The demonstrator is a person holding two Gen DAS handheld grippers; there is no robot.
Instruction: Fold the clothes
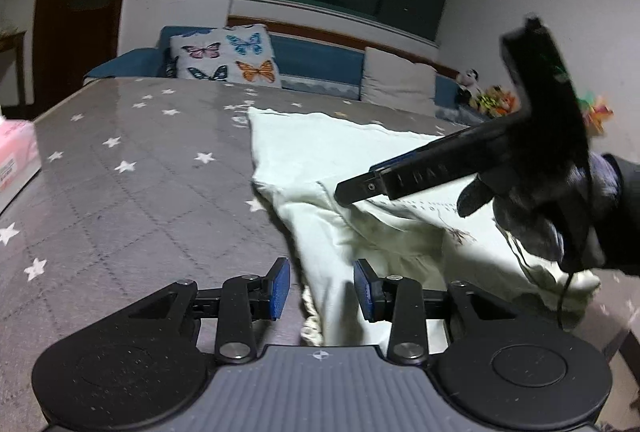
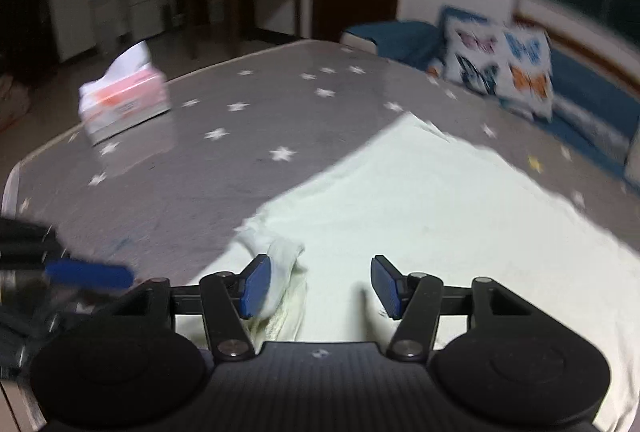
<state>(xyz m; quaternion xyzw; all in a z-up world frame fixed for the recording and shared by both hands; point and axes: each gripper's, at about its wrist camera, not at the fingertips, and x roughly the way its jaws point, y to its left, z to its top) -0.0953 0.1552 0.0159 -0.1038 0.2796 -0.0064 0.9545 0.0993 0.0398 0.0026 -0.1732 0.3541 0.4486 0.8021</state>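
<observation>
A pale green garment (image 1: 320, 152) lies spread on the grey star-patterned table (image 1: 140, 172). Its near corner is bunched into a rumpled fold (image 1: 320, 304). My left gripper (image 1: 322, 288) is open, and that fold runs between its blue pads without being pinched. A gloved hand (image 1: 540, 216) holds my right gripper (image 1: 360, 190) over the garment's middle, its fingers pointing left. In the right wrist view the right gripper (image 2: 320, 286) is open wide just above the garment (image 2: 420, 200), with a crumpled bit of cloth (image 2: 284, 268) against its left pad. The left gripper's pad (image 2: 88, 274) shows blurred at the left edge.
A pink tissue box (image 2: 124, 104) stands at the table's far left corner, also seen as the tissue box (image 1: 16, 160). Behind the table is a blue sofa (image 1: 320, 60) with a butterfly cushion (image 1: 226, 58), a grey cushion (image 1: 400, 80) and soft toys (image 1: 488, 96).
</observation>
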